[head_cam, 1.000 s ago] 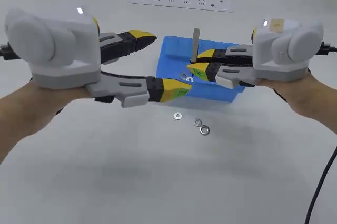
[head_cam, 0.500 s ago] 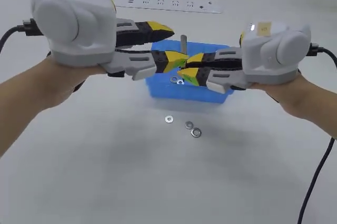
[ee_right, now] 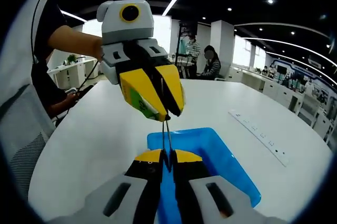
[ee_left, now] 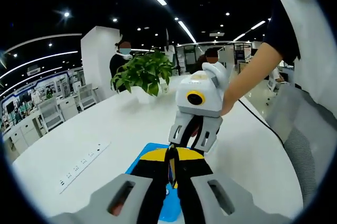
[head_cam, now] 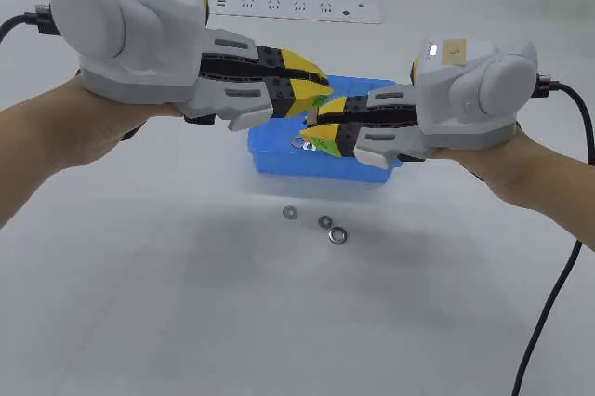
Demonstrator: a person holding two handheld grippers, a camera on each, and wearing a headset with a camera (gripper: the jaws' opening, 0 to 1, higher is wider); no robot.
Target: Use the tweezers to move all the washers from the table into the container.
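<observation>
Thin metal tweezers [ee_right: 164, 134] run between my two grippers over the blue container [head_cam: 279, 156]. My right gripper [head_cam: 311, 136] is shut on one end of them. Facing it from the left, my left gripper [head_cam: 314, 89] is shut on the other end. In the right gripper view the left gripper [ee_right: 167, 111] meets the tweezers just above my own jaw tips. Three washers [head_cam: 324, 221] lie on the white table in front of the container. At least one washer [head_cam: 302, 143] lies inside the container, partly hidden by the jaws.
A white power strip [head_cam: 297, 7] lies at the far side of the table. A black cable [head_cam: 548, 312] trails from the right gripper across the table's right side. A potted plant [ee_left: 145, 74] and people stand beyond the table.
My left gripper, open a second ago, has swung right and shut onto the tweezers. The tweezers, upright in the right gripper before, now lie between the two sets of jaws.
</observation>
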